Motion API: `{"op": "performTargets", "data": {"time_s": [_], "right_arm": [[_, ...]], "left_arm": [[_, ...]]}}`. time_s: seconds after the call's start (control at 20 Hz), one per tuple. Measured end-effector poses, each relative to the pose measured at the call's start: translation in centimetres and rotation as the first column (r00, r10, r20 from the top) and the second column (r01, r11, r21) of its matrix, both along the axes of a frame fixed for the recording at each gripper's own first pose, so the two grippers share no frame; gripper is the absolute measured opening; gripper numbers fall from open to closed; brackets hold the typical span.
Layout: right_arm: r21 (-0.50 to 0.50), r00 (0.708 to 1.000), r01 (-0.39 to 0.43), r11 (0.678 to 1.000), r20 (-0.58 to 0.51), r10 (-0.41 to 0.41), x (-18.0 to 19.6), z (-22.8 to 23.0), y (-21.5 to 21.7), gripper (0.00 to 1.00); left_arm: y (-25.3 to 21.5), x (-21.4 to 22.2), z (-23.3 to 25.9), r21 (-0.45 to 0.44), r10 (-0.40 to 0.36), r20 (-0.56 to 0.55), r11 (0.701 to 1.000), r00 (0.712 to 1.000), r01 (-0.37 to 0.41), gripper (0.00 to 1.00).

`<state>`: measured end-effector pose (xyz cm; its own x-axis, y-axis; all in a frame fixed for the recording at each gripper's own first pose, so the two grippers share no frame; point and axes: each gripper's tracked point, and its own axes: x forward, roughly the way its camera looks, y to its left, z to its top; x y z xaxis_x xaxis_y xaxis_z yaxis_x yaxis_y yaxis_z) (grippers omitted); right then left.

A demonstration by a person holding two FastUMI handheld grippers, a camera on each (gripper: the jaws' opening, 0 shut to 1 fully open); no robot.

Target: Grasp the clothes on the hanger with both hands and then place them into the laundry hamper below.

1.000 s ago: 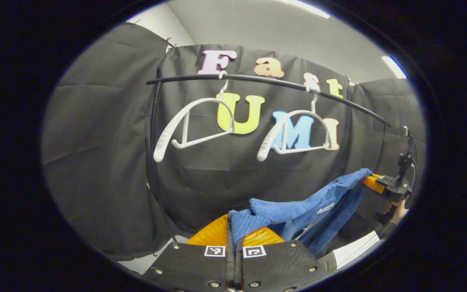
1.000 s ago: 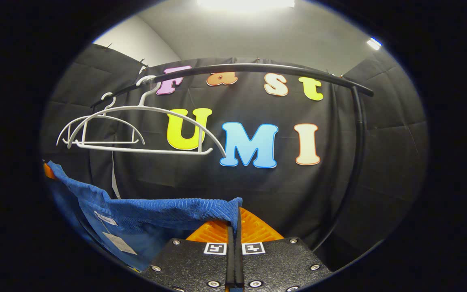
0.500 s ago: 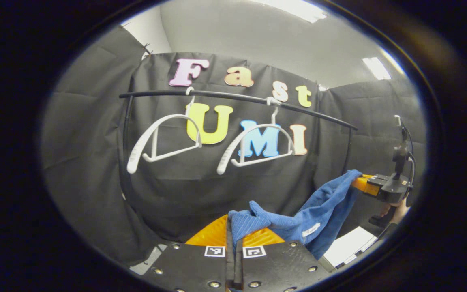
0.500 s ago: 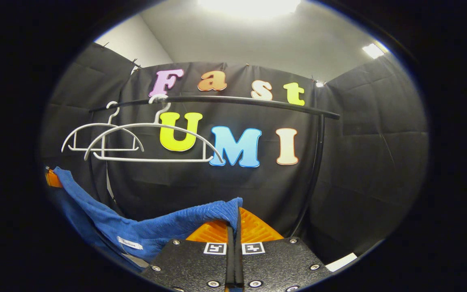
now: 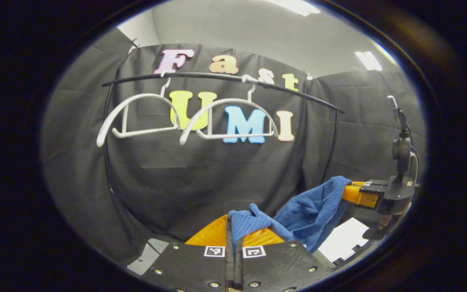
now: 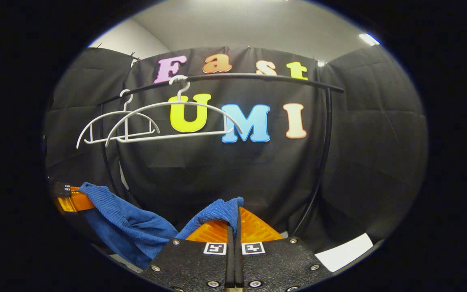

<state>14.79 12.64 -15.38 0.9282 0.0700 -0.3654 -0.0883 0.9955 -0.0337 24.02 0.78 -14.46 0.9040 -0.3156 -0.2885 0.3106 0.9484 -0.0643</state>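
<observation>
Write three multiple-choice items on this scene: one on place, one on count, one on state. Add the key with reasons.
1. Where does the blue garment hang?
A. on a hanger
B. between the two tools
C. over the rail

2. How many white hangers are on the rail?
A. one
B. two
C. four

3. How is the left tool?
A. shut on the garment
B. wide open
C. gripping a hanger

Key: 1 B, the cloth sags from the left tool to the right tool. 2 B, both bare. 3 A, cloth pinched between its fingers.

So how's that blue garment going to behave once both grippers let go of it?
Probably floppy: the blue garment sags between the left gripper and right gripper. Its ribbed weave looks grippy, so it should drop in a heap, not slide.
</observation>
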Motion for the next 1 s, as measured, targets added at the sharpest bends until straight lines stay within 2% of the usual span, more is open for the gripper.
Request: {"op": "performTargets", "data": {"time_s": [0.25,0.4,0.6,1.0], "right_arm": [[0.047,0.988,-0.001,0.999,-0.154,0.008,-1.9,-6.8,-0.3,0.00],[0.081,0.961,0.012,0.997,-0.277,0.011,-3.2,-12.4,-1.0,0.00],[0.079,0.923,0.039,0.996,-0.384,-0.006,-4.6,-18.1,-2.3,0.00],[0.069,0.845,0.023,0.997,-0.535,0.018,-8.0,-27.8,-3.1,0.00]], "left_arm": [[-0.5,-1.2,-7.1,0.079,0.028,-0.092,0.997,0.995,-0.021,0.01],[-0.1,-1.9,-12.3,0.132,0.045,-0.168,0.991,0.985,-0.023,0.01],[0.0,-2.2,-18.8,0.119,0.075,-0.286,0.992,0.955,-0.042,0.01],[-0.4,-3.6,-29.3,0.160,0.121,-0.446,0.986,0.887,-0.054,0.01]]}}
